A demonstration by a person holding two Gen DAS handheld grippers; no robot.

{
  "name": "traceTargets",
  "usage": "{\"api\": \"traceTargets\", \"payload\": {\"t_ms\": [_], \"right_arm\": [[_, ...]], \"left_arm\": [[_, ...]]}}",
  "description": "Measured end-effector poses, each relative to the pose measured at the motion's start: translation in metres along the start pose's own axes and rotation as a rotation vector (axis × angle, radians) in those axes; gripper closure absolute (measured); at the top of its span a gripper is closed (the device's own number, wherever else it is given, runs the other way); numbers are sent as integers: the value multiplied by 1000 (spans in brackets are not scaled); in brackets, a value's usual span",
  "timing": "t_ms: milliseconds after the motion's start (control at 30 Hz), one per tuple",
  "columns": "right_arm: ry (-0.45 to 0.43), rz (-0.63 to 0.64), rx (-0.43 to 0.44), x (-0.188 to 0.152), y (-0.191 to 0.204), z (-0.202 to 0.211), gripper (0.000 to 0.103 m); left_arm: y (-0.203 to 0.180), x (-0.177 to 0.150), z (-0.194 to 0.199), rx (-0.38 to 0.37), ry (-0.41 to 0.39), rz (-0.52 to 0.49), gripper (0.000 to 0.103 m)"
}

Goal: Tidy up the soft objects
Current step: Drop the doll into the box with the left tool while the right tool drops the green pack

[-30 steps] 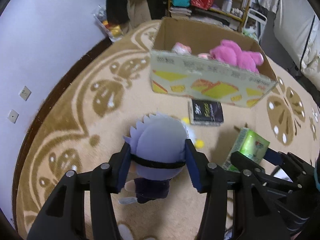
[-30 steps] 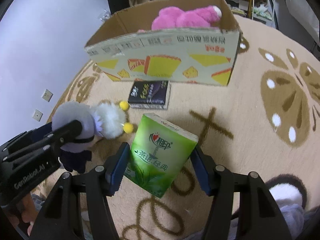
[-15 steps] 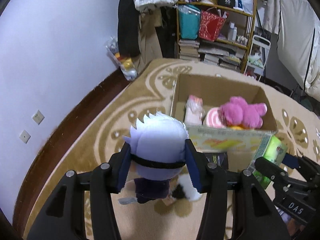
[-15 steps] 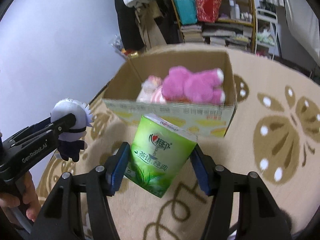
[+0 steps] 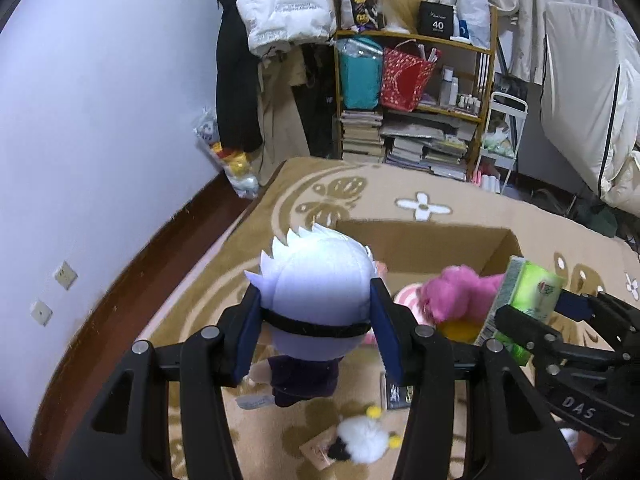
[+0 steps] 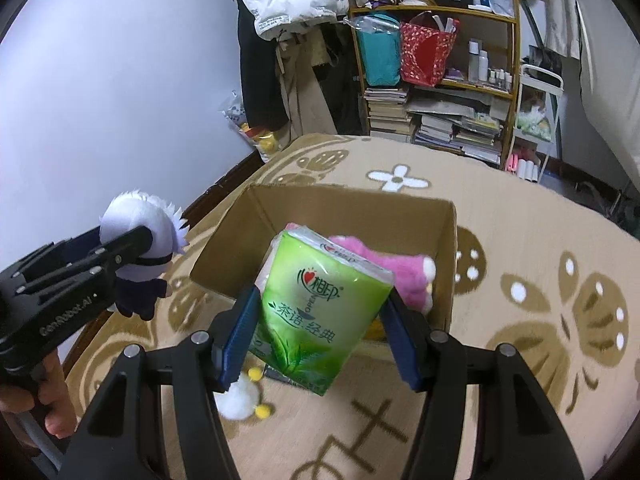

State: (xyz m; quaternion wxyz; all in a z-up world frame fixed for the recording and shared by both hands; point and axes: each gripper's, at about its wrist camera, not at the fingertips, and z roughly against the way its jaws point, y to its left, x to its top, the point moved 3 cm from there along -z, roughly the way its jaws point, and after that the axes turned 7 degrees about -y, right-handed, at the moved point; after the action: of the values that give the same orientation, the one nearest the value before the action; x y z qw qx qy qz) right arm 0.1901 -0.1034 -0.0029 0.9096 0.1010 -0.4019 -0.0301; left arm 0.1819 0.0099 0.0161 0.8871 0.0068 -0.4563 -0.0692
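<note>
My left gripper (image 5: 316,316) is shut on a white-haired plush doll (image 5: 316,292) with a black blindfold, held in the air just short of the open cardboard box (image 5: 432,240). My right gripper (image 6: 320,320) is shut on a green tissue pack (image 6: 320,308), raised over the near edge of the same cardboard box (image 6: 448,240). Inside the box lies a pink plush (image 6: 392,272), also the pink plush (image 5: 456,296) in the left wrist view. A small white fluffy toy (image 5: 360,444) with yellow bits lies on the rug below; the white fluffy toy (image 6: 240,398) shows under my right fingers.
A dark tissue pack (image 5: 396,392) lies on the patterned rug (image 6: 540,360) before the box. A shelf (image 5: 420,100) with bags and books stands behind, coats hang at its left, and a white wall (image 5: 100,120) runs along the left.
Both grippers have risen and come forward with their loads; the box has gone from ahead of them to below, its inside now showing.
</note>
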Motion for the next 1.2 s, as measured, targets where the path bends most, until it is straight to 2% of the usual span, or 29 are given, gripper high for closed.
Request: {"api": "traceTargets", "payload": {"t_ms": [300, 533, 900, 1200], "right_arm": [[-21, 0, 16, 26, -14, -19, 39], [-13, 22, 15, 39, -18, -35, 39], [66, 33, 26, 18, -24, -64, 39], [91, 47, 8, 12, -22, -66, 37]], "left_arm": [[-14, 25, -17, 3, -60, -39, 53], [-25, 21, -41, -28, -63, -57, 53], [-36, -7, -76, -56, -2, -73, 51], [-35, -14, -79, -64, 19, -71, 44]]}}
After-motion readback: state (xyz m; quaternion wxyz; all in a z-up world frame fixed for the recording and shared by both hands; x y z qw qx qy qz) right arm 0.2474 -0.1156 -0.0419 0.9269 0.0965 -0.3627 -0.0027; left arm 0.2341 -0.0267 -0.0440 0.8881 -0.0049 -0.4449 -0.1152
